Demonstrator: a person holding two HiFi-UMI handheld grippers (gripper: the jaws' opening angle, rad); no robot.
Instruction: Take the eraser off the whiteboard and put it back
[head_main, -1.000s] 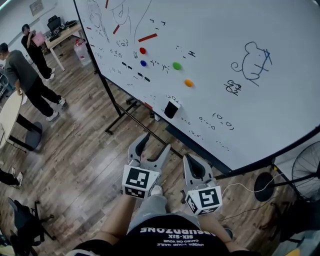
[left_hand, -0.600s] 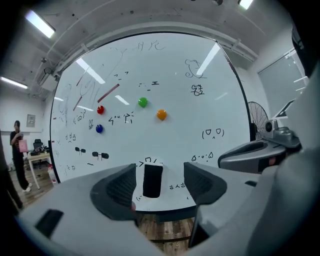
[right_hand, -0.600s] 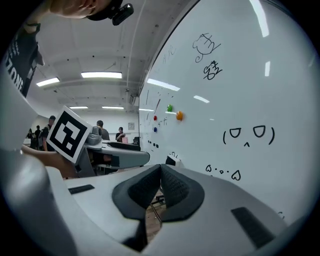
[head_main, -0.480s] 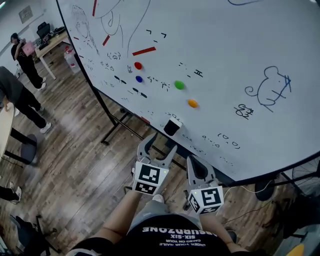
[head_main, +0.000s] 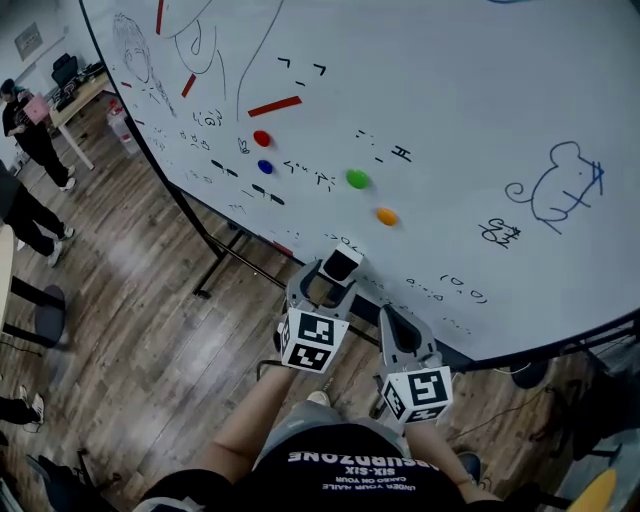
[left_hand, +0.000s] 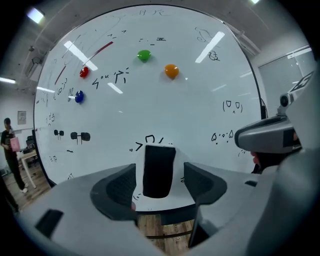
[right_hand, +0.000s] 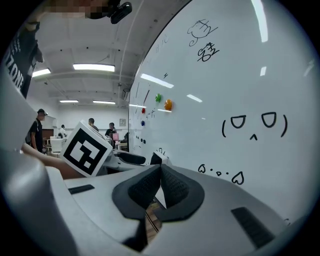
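The left gripper (head_main: 325, 280) has just opened its jaws round the eraser (head_main: 341, 264), not touching; closing off-centre may knock it off the whiteboard (head_main: 470, 90).

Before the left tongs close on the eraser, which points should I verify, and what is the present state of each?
1. Left tongs open: ok; the jaws stand wide apart and have just been opening.
2. Eraser lined up between those jaws: ok; it sits centred between them on the whiteboard.
3. Jaws pressing on the eraser: not ok; a gap shows on each side.
4. Right tongs out of the way: ok; shut, empty, beside the left one.
5. How firmly the eraser clings to the board: cannot tell.
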